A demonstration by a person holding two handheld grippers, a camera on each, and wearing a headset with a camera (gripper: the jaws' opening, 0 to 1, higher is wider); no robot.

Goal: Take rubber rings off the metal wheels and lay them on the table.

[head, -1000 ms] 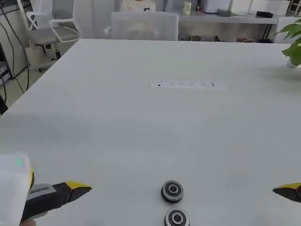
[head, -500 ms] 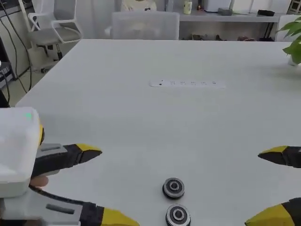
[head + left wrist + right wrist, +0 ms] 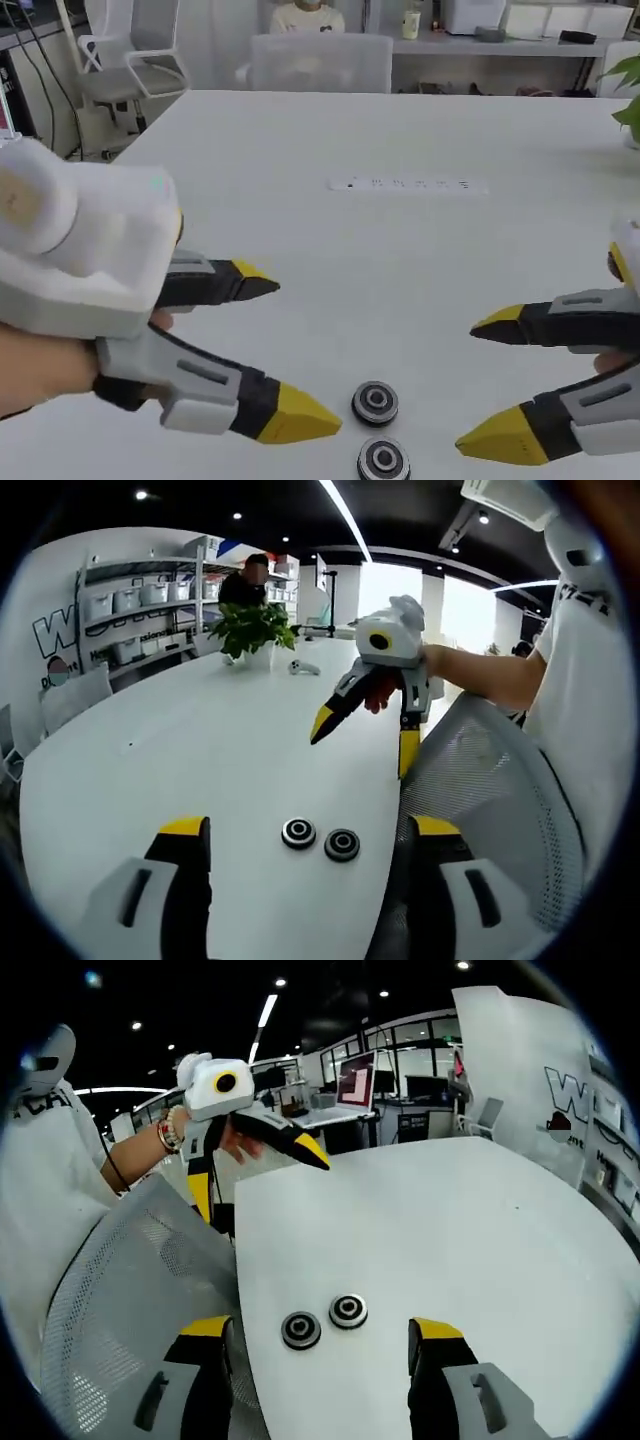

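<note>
Well this side of the power strip point(image 3: 408, 184), two metal wheels point(image 3: 375, 403) lie side by side, rubber rings point(image 3: 357, 404) on. Left gripper point(image 3: 305, 352) and right gripper point(image 3: 467, 386) flank them, jaws wide, empty, seemingly poised to grab.

White table point(image 3: 300, 140), two wheels point(image 3: 375, 403), power strip point(image 3: 408, 185)

Smooth matt white table point(image 3: 420, 280); wheels point(image 3: 375, 403) gleam metallic inside dull black rubber rings point(image 3: 357, 404); left claw point(image 3: 309, 352), right claw point(image 3: 465, 388): matt plastic.
</note>
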